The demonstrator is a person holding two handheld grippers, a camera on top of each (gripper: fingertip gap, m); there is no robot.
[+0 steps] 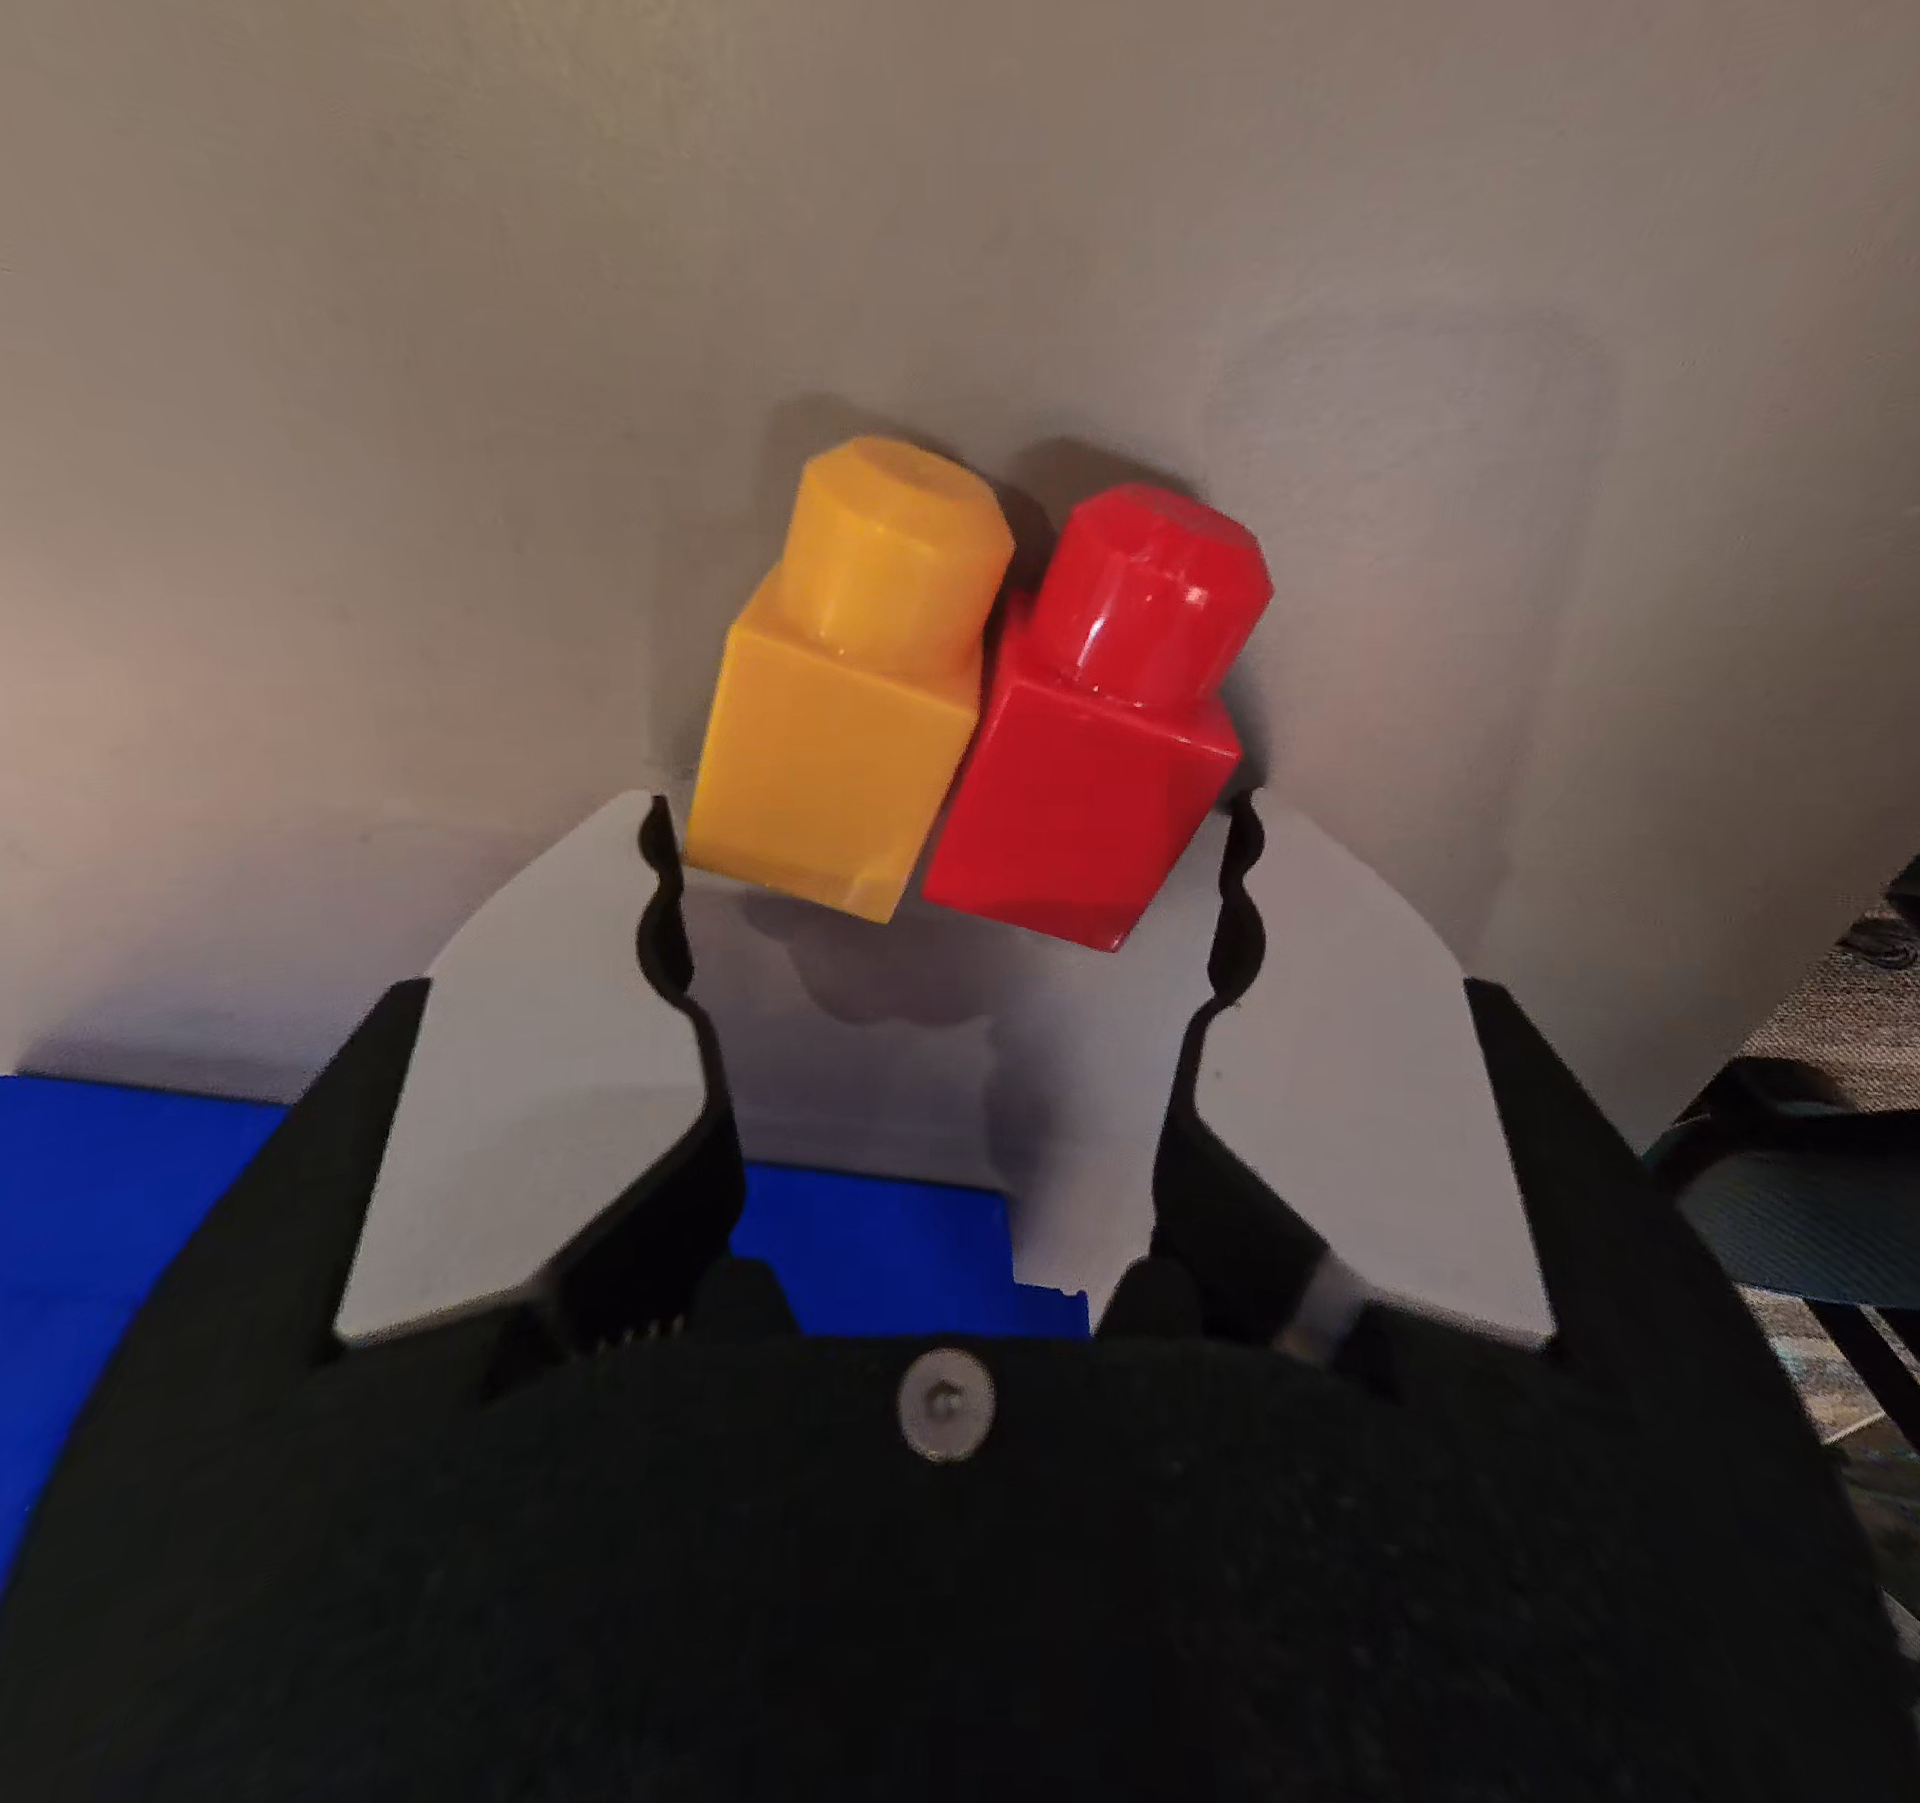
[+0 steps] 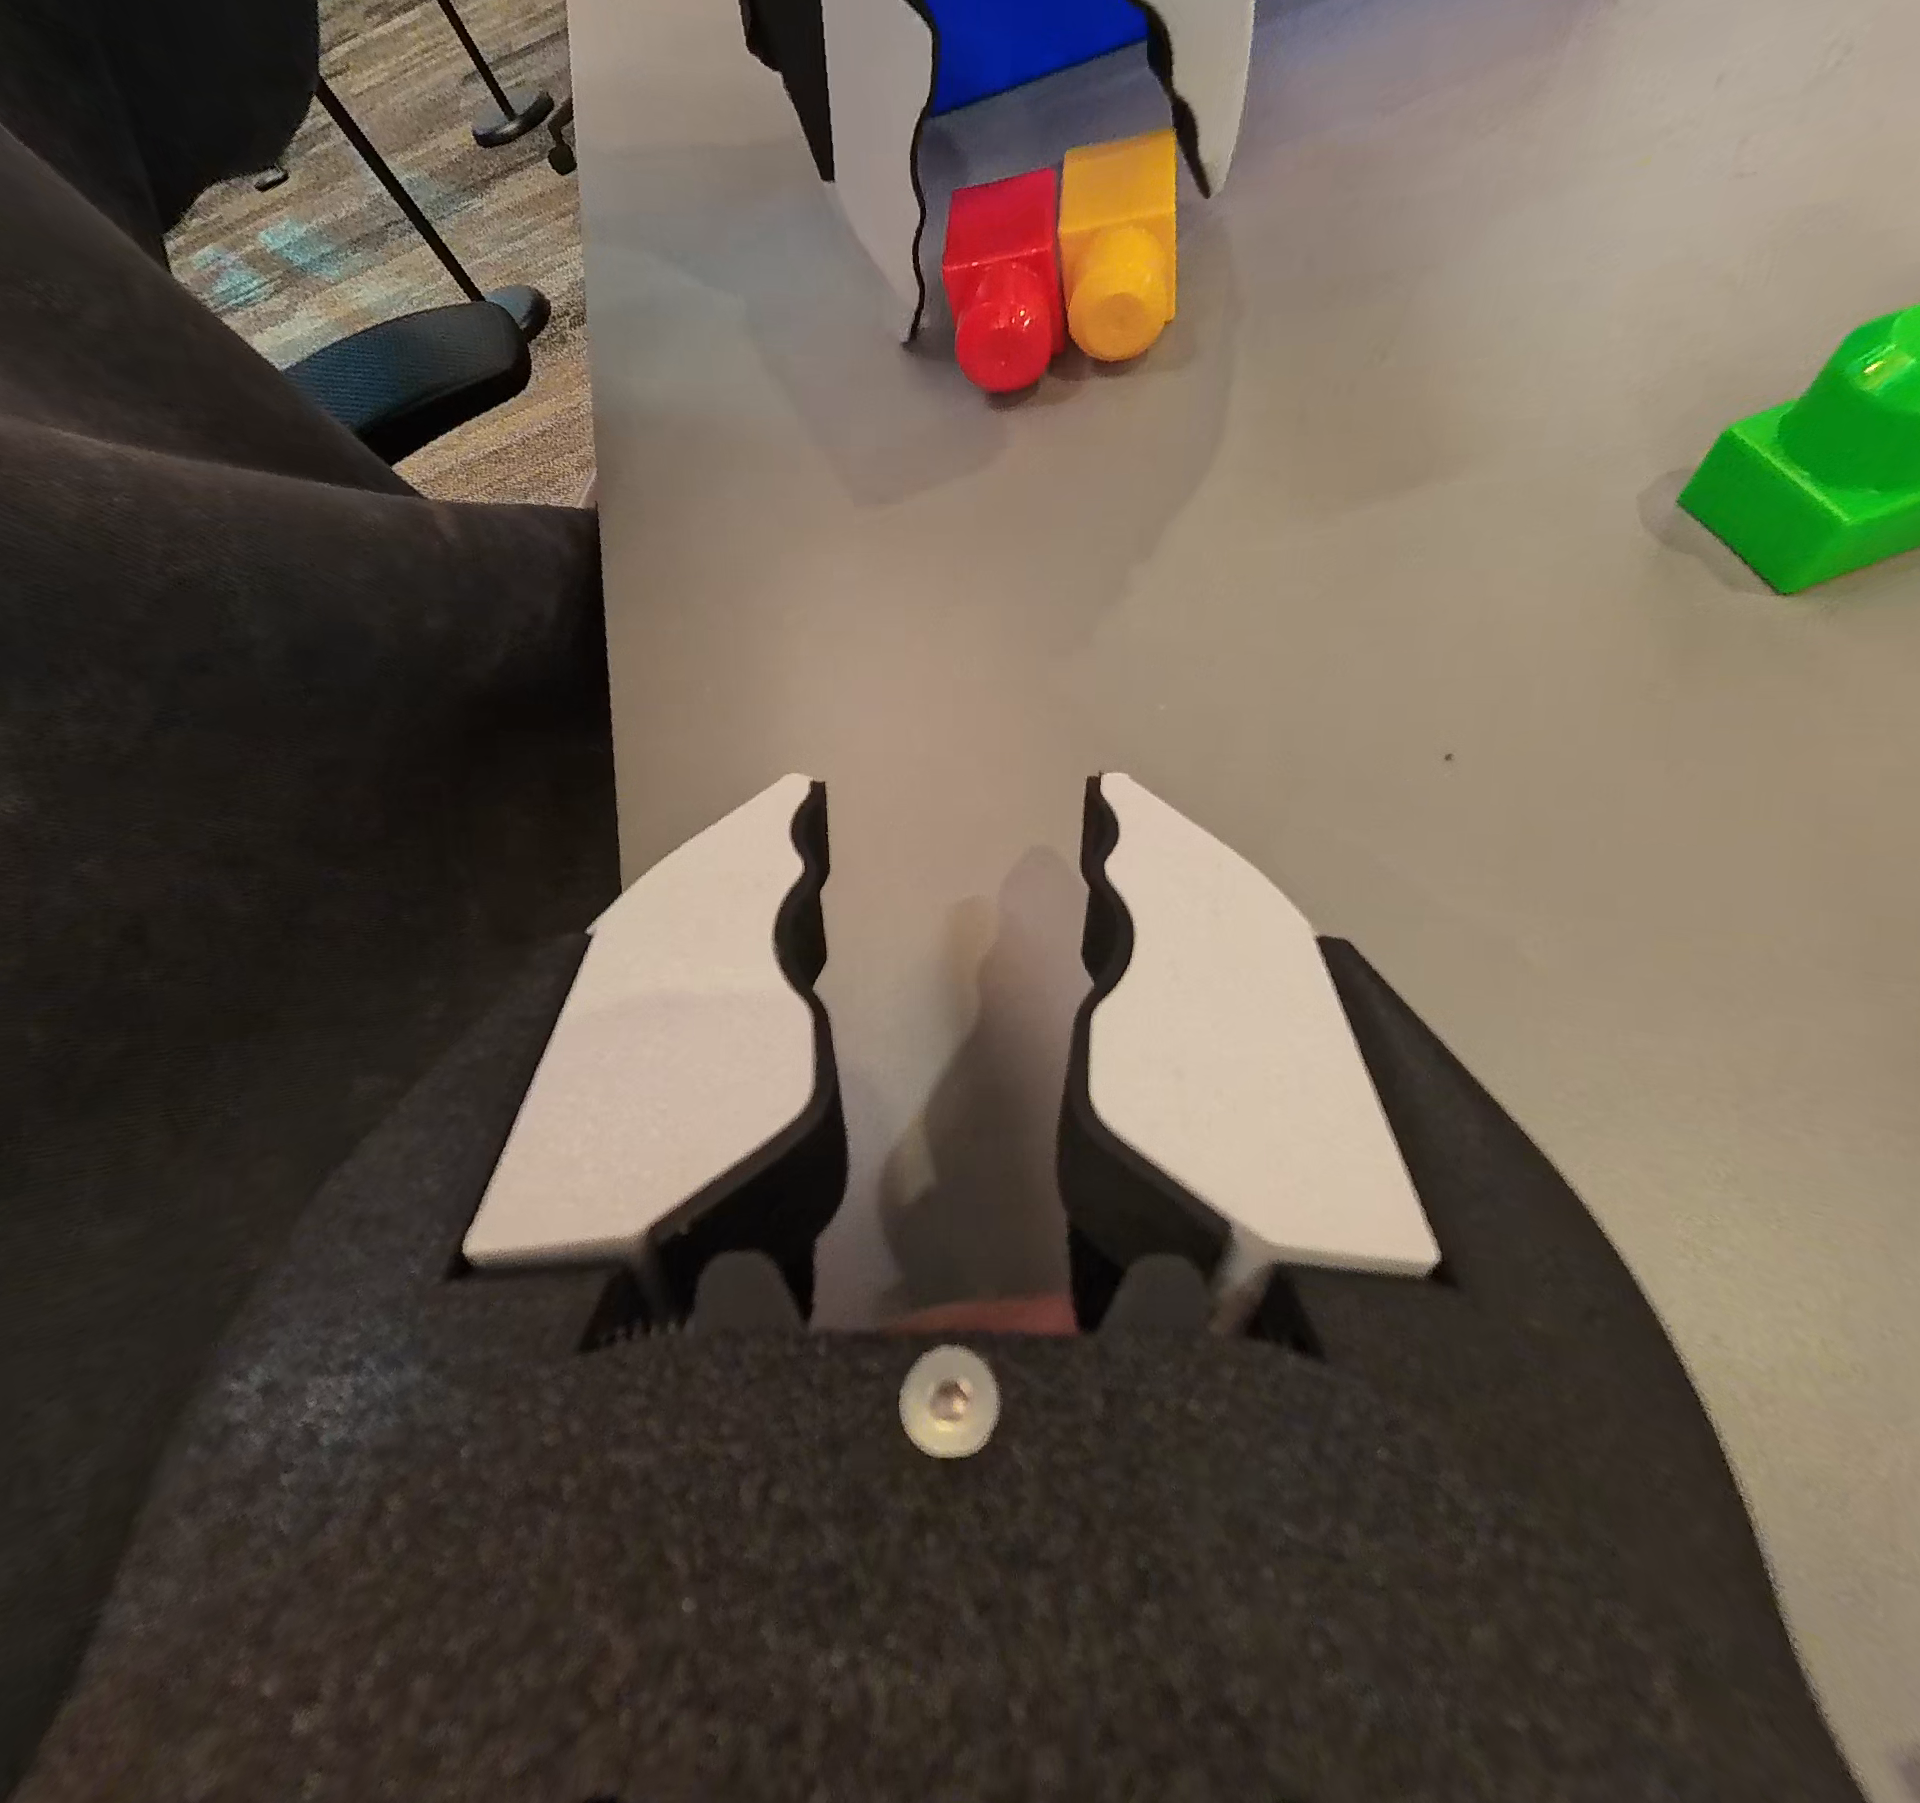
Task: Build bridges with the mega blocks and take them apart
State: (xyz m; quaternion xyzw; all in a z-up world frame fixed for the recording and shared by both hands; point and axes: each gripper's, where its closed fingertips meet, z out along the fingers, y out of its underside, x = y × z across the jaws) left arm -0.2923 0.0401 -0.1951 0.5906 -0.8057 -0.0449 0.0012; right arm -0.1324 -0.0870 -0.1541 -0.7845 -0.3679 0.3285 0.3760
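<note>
No bridge stands anywhere I can see, so either nothing has been built yet or one has come fully apart (I can't say which); by my reckoning the stacking all lies ahead. The yellow block (image 1: 831,766) and the red block (image 1: 1091,777) lie tipped on their sides on the grey surface (image 1: 416,403), touching flank to flank. A green block (image 2: 1818,496) sits well apart off to the right in the right wrist view, and a blue box (image 2: 1018,18) stands at the far edge. The left gripper (image 1: 945,818) is spread wide and grips nothing, its tips just either side of the pair's square ends. The right gripper (image 2: 956,797) is partly open and empty too, well back from the blocks over bare surface.
</note>
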